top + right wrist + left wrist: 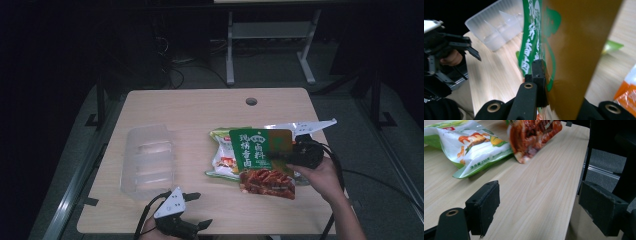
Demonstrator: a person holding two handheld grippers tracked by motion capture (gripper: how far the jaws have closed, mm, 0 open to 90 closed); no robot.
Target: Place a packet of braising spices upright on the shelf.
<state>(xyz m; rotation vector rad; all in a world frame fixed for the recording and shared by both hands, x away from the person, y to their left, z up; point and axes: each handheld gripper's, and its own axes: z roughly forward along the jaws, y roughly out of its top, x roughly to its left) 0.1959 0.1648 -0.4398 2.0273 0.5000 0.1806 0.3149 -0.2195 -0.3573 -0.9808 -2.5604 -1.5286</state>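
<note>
My right gripper (283, 159) clamped green-and-red printed foil packet (260, 165), raised off light wooden table (200, 107); left gripper (195, 210) jaws apart, holding nothing.

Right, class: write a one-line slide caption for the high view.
Right gripper lifts a green seasoning packet above the table.

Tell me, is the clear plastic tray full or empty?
Empty. The clear tray lies on the table with bare dividers and nothing inside; both snack bags are outside it.

green packet (255, 150): "卤料" | white-green bag (474, 147): "净含量:250克"
</note>
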